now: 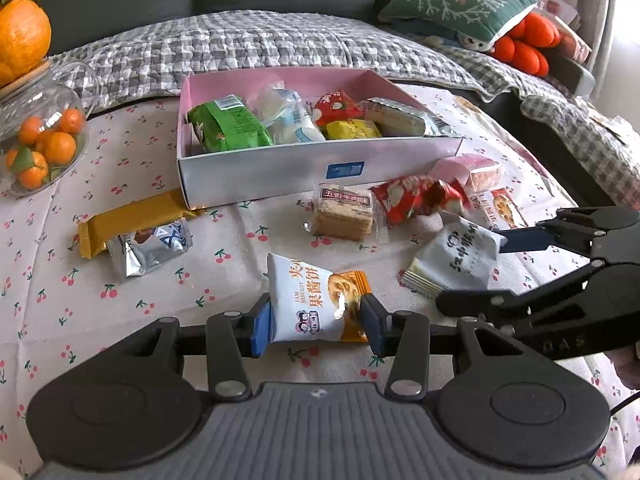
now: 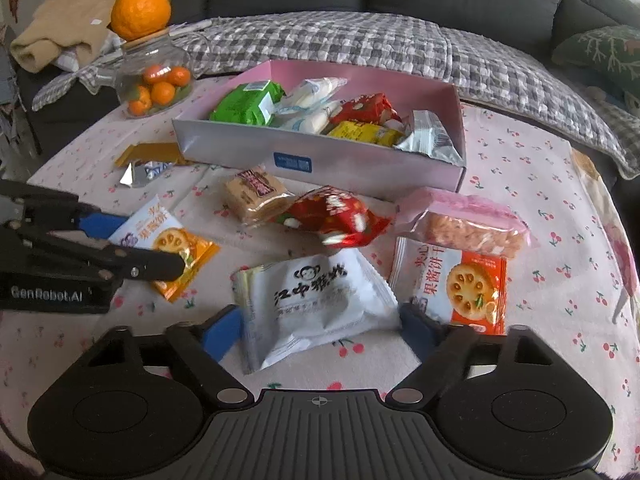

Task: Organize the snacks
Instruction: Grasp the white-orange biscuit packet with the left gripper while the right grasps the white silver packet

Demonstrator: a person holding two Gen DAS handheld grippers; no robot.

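Observation:
A pink-lined box holding several snack packs sits mid-table. My left gripper is shut on a white and orange jam biscuit pack low over the cloth. My right gripper is open around a white monkey-logo pack, its pads apart from the pack's sides. Loose on the cloth lie a cracker stack, a red pack, a pink rice-cake pack and a second jam biscuit pack.
A gold bar and a silver pouch lie left of the box. A glass jar of small oranges stands at the far left. A sofa with a checked blanket lies behind the table.

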